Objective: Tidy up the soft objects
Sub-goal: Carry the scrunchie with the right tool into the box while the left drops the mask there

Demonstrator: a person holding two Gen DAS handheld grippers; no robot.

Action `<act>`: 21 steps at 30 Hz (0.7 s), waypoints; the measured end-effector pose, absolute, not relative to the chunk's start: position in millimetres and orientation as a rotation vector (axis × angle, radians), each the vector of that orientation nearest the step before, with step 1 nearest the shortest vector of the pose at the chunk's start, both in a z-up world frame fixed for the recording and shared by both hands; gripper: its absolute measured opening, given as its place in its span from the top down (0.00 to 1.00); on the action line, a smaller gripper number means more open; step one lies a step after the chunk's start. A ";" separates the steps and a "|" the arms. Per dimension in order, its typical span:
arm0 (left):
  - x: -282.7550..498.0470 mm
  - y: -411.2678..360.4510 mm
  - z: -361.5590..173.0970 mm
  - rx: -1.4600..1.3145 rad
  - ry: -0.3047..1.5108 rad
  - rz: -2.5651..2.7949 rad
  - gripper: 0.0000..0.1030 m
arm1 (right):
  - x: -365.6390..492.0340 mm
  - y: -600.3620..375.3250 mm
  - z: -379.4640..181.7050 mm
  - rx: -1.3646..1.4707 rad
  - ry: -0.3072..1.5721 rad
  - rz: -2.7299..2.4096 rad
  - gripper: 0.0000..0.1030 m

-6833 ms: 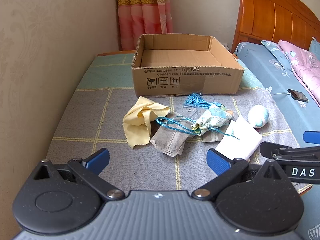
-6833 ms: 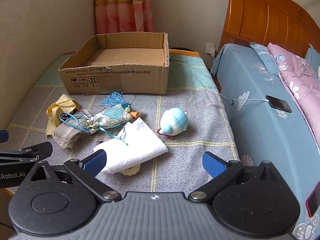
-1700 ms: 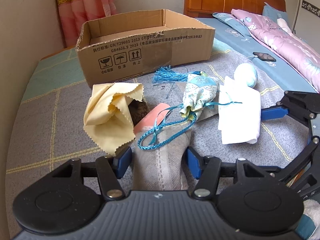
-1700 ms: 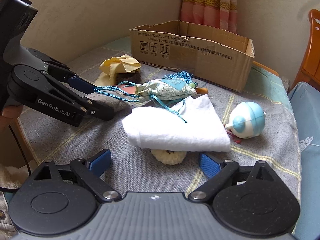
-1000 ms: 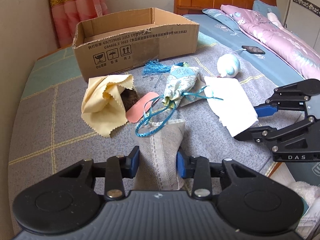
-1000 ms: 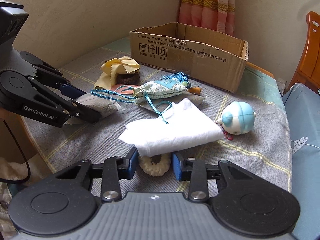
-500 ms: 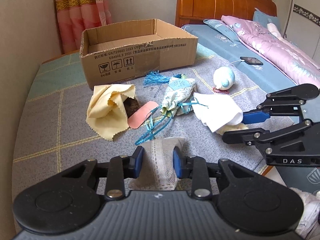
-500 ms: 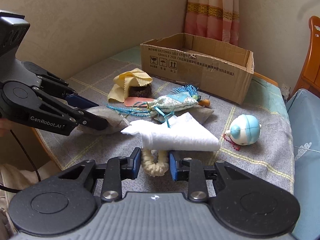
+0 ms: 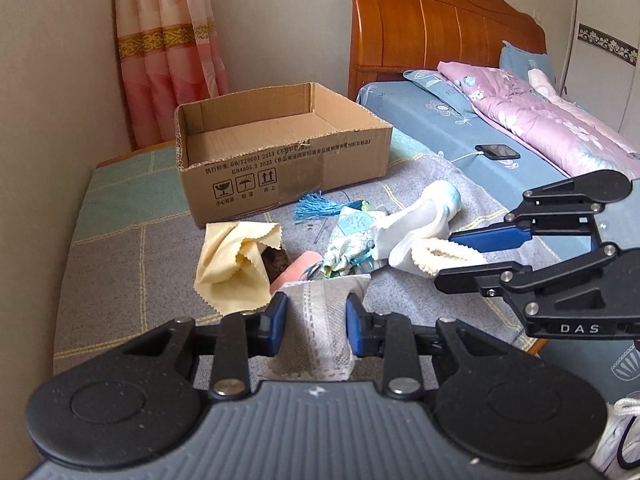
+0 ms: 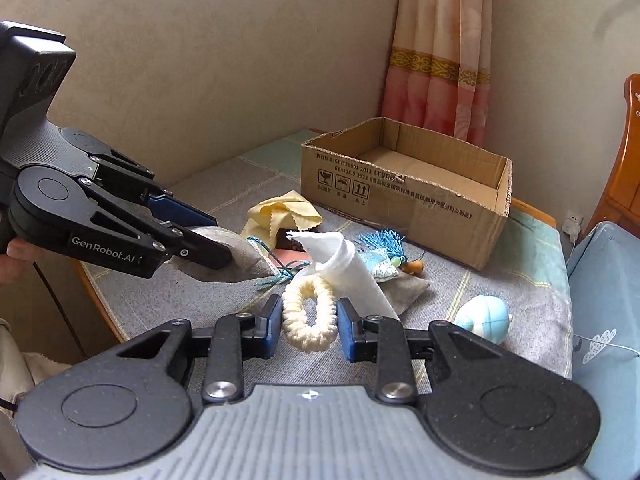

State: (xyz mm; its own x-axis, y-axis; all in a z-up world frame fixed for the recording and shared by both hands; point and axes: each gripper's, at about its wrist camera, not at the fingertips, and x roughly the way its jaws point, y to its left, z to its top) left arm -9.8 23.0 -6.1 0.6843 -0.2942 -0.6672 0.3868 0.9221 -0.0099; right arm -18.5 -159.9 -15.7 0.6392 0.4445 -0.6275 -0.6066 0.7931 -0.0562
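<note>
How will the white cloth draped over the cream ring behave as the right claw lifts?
The white cloth probably stays floppy: it peaks and droops. It only rests on the cream ring held by the right claw, so it may slide off.

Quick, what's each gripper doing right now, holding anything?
Left gripper: shut on the grey cloth pouch.
Right gripper: shut on the cream scrunchie, white cloth draped over it.
</note>
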 end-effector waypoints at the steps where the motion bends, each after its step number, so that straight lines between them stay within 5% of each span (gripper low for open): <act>1: -8.5 24.2 -4.2 0.134 0.716 -0.377 0.72 | -17.2 -158.9 -13.8 -0.271 0.632 0.611 0.67; 21: 75.3 26.6 33.5 0.186 0.619 -0.335 0.72 | 46.4 -152.5 7.5 -0.285 0.572 0.553 0.67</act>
State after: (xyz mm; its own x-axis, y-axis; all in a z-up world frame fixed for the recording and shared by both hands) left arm 75.3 26.6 33.5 0.7631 -0.2508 -0.5957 0.3609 0.9299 0.0709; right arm 46.4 -152.5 7.5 0.7017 0.4126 -0.5809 -0.5663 0.8177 -0.1032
